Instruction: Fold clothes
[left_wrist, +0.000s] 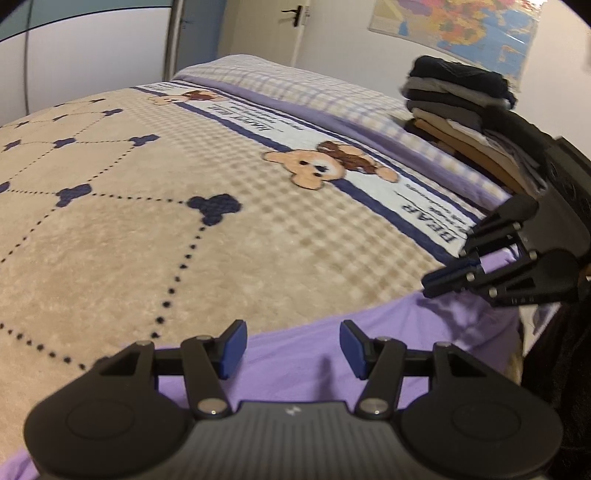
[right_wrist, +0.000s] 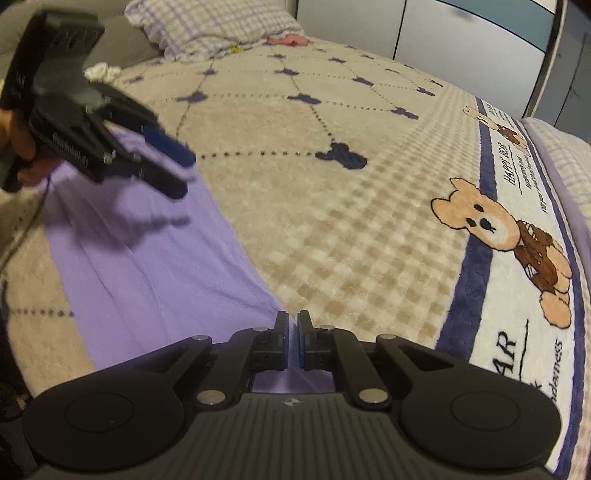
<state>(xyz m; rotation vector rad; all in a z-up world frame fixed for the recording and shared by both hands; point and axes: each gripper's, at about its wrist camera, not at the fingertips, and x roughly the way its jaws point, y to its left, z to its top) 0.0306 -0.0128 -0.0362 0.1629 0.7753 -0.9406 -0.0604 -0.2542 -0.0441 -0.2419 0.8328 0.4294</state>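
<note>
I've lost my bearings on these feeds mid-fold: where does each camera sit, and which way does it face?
Left wrist: sits on the left gripper, looking down along its open blue-padded fingers over the flat lilac cloth garment to a stack of folded clothes; the right gripper shows at the right.
Right wrist: sits on the right gripper, shut on the garment's edge, facing across the bed; the left gripper and a hand show.
Shared: the garment, the beige bear-print fleece blanket, each other's gripper.
</note>
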